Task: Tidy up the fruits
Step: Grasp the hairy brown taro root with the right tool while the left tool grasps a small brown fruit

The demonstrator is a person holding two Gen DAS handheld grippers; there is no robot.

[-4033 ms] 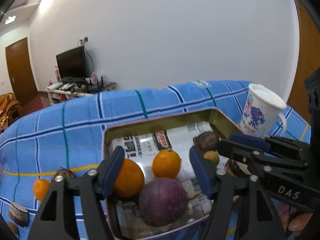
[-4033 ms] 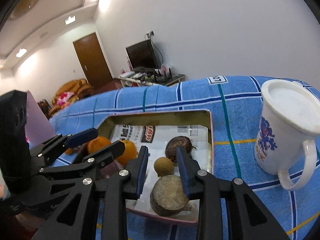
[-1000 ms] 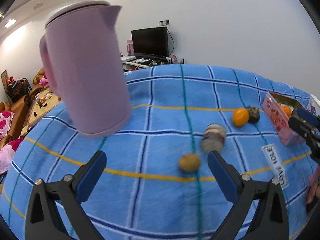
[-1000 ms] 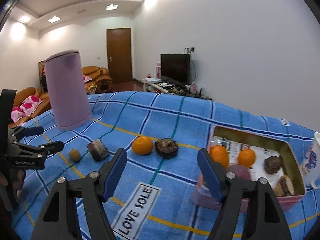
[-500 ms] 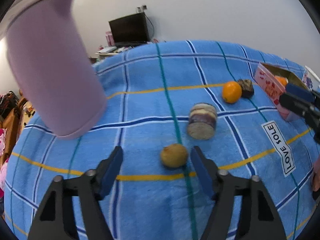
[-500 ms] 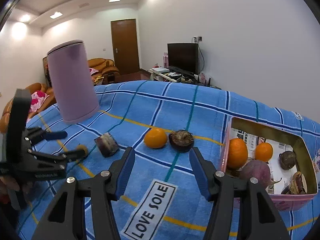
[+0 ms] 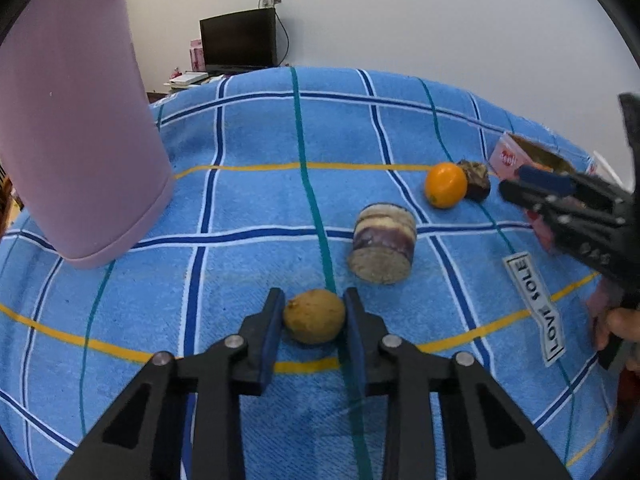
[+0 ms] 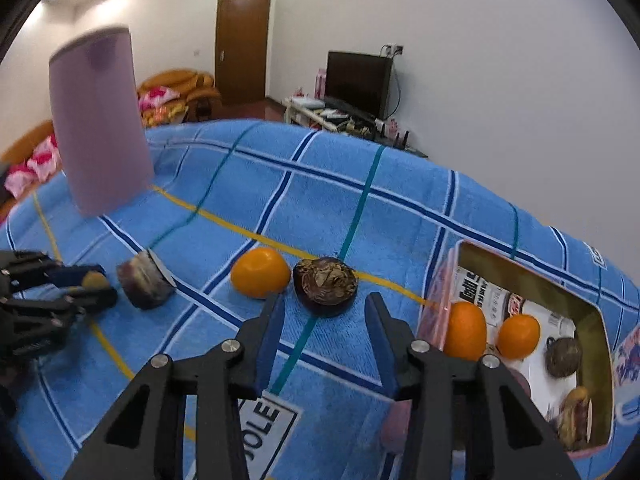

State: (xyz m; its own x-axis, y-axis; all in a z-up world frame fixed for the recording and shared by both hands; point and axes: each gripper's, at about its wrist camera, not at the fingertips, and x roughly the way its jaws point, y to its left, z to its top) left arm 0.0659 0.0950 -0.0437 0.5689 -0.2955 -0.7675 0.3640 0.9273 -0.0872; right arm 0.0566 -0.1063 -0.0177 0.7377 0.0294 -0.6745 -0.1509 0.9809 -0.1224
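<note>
In the left wrist view, the left gripper [image 7: 314,314] clamps a small brown fruit [image 7: 314,315] resting on the blue checked cloth [image 7: 256,140]. A cut purple yam piece [image 7: 383,249] lies just beyond, an orange [image 7: 445,184] farther right, a pink kettle [image 7: 76,128] far left.

In the right wrist view, the right gripper [image 8: 324,332] has just been closing, its jaws still apart with nothing between them, short of a dark mangosteen [image 8: 325,286] touching the orange [image 8: 260,272]. The pink tin [image 8: 524,280] at right holds more fruit.
</note>
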